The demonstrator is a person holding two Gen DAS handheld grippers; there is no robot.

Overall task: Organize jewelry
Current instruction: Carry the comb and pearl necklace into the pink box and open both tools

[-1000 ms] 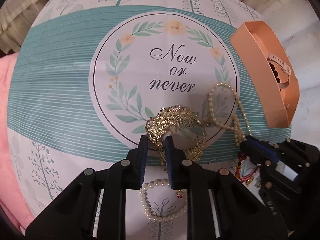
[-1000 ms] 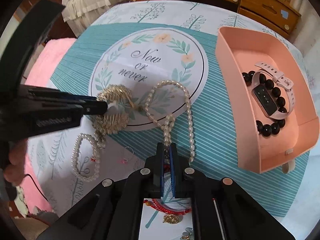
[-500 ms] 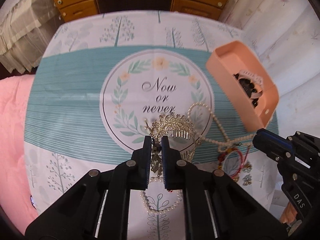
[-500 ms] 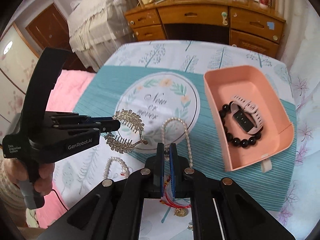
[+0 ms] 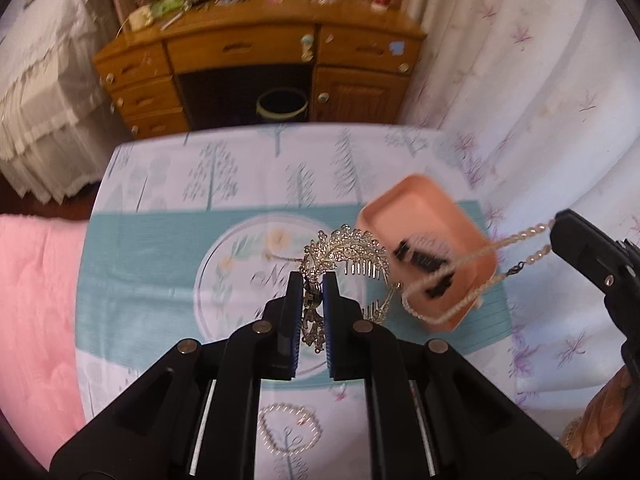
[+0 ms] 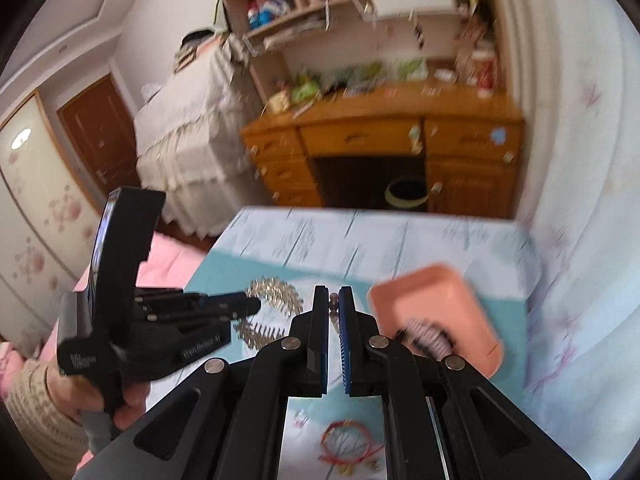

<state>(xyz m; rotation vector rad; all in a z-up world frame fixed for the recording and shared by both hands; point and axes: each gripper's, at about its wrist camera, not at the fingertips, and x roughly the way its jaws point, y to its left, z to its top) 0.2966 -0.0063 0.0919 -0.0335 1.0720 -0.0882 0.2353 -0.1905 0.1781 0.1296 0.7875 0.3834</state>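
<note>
My left gripper is shut on a gold jewelled hair comb and holds it high above the table; it also shows in the right wrist view. My right gripper is shut on a pearl necklace, which hangs in a loop over the pink tray. Only a few of its pearls show between the jaws in the right wrist view. The pink tray holds a watch and a black bead bracelet.
A pearl bracelet and a red cord bracelet lie on the printed tablecloth near the front edge. A wooden desk stands beyond the table. A pink blanket is at the left.
Both grippers have risen well above the table. The hair comb and the pearl necklace have come up off the cloth with them. The views now tilt toward the desk.
</note>
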